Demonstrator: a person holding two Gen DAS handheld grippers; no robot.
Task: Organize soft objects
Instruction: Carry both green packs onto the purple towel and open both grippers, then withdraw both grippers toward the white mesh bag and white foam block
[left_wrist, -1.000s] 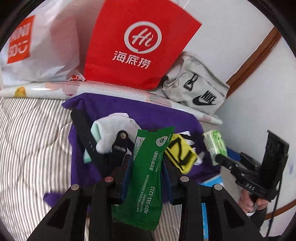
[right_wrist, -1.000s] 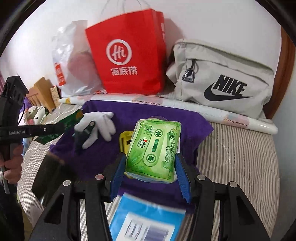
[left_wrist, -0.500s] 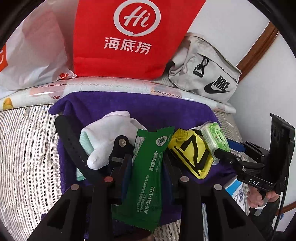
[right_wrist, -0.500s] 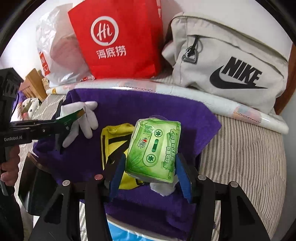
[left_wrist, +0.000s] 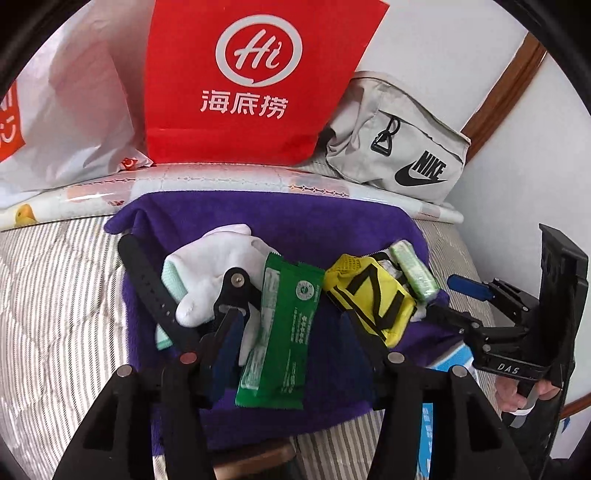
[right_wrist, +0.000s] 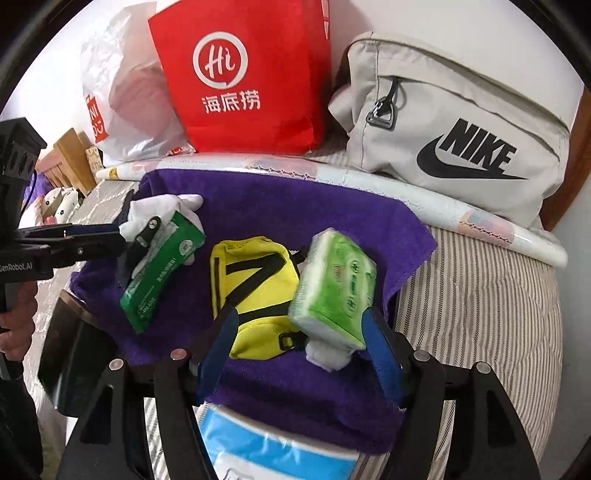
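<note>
Purple towel (left_wrist: 295, 225) covers the middle of a grey-striped bedspread (left_wrist: 55, 295) in the left wrist view, with a red paper bag (left_wrist: 255, 74), a white plastic bag (left_wrist: 74, 110) and a grey Nike pouch (left_wrist: 399, 144) lined up along the white wall at the far edge. The left gripper (left_wrist: 291, 332) tilts steeply down over the towel; its jaws have just been opening and now stand apart, with the green sachet (left_wrist: 284, 325) lying loose between them, no pad pressing on it. A white glove (left_wrist: 218, 269) lies just left of the sachet and a yellow mesh pouch (left_wrist: 369, 295) just right. Striped cover lies bare to the left.

Seen from the right wrist, the same towel (right_wrist: 295, 206) reaches nearly to the Nike pouch (right_wrist: 454, 125) on the far right. The right gripper (right_wrist: 301, 339) also points downward; its jaws have just been widening, and the green tissue pack (right_wrist: 332, 291) sits tilted between them, leaning at the right pad (right_wrist: 380, 350), clear of the left. The pack's left edge touches the yellow pouch (right_wrist: 255, 291). Bare striped bedspread (right_wrist: 480, 314) spreads out to the right.
</note>
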